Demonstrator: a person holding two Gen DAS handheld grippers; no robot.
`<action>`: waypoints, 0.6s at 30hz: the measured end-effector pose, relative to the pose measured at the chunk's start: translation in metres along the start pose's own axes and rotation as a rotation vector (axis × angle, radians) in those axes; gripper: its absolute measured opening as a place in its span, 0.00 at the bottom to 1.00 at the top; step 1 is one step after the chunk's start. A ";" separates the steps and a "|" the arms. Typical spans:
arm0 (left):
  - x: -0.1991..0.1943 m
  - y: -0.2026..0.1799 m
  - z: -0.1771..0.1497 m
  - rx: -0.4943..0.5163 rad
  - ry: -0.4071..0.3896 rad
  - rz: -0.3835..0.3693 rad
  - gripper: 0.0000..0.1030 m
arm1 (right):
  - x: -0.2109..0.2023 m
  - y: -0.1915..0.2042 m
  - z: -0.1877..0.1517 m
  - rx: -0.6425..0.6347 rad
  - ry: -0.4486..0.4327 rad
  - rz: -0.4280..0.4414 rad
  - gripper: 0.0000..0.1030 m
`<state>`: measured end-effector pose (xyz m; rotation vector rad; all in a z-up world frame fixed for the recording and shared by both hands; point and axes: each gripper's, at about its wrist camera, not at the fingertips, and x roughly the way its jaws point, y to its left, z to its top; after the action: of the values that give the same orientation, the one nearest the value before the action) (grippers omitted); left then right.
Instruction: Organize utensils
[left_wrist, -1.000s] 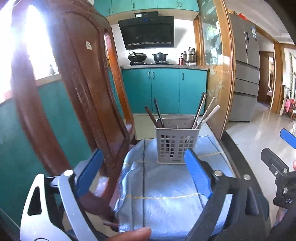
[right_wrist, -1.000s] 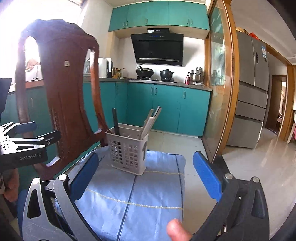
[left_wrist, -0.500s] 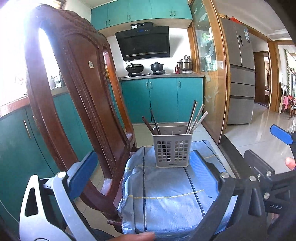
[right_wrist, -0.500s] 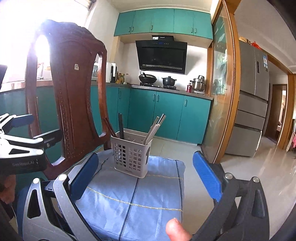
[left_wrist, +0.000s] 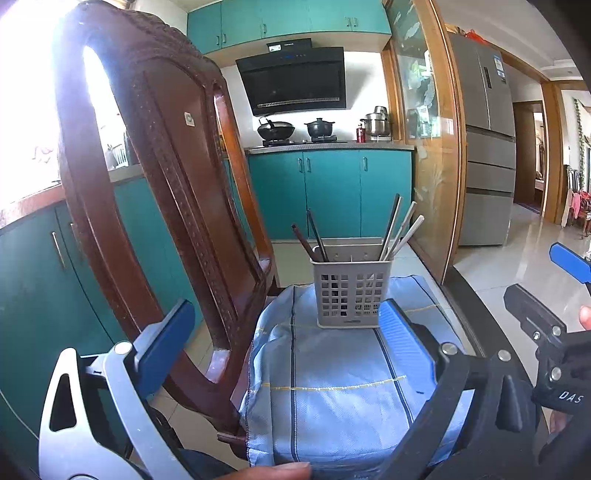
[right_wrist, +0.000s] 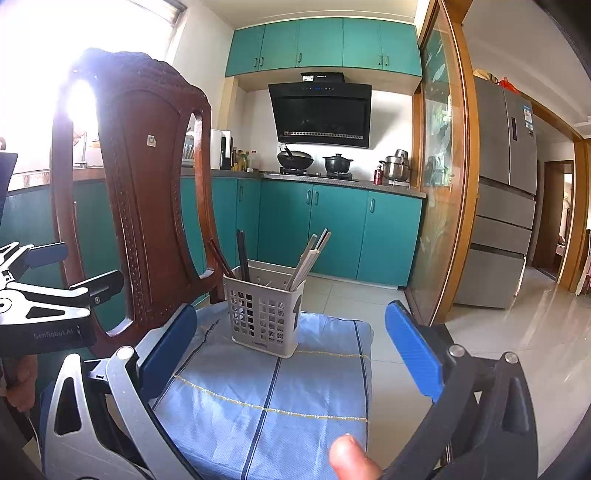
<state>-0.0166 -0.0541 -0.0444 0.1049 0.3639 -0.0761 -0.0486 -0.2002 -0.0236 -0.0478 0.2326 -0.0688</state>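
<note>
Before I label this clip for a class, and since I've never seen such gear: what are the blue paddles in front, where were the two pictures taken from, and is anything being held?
No robot here: a person holds a two-finger tool in each hand, and each tool carries a wide-angle camera looking out along its fingers. The blue paddles are those fingers. One picture comes from the left gripper, the other from the right gripper. Both are open and hold nothing. Ahead, on a blue cloth, stands a grey slotted basket with dark chopsticks at one side and pale chopsticks at the other. A wooden chair back rises on the left, with a kitchen behind.
</note>
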 end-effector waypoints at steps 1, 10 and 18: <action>0.000 0.000 0.000 0.004 0.000 0.001 0.96 | 0.000 0.000 0.000 0.002 0.001 0.003 0.97; 0.001 -0.003 0.000 0.018 -0.001 0.014 0.96 | 0.005 0.005 -0.002 -0.012 0.010 0.009 0.97; 0.002 -0.007 -0.001 0.028 0.002 0.013 0.96 | 0.008 0.004 -0.002 -0.017 0.014 0.009 0.97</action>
<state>-0.0153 -0.0614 -0.0465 0.1349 0.3640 -0.0684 -0.0407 -0.1968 -0.0280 -0.0629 0.2475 -0.0582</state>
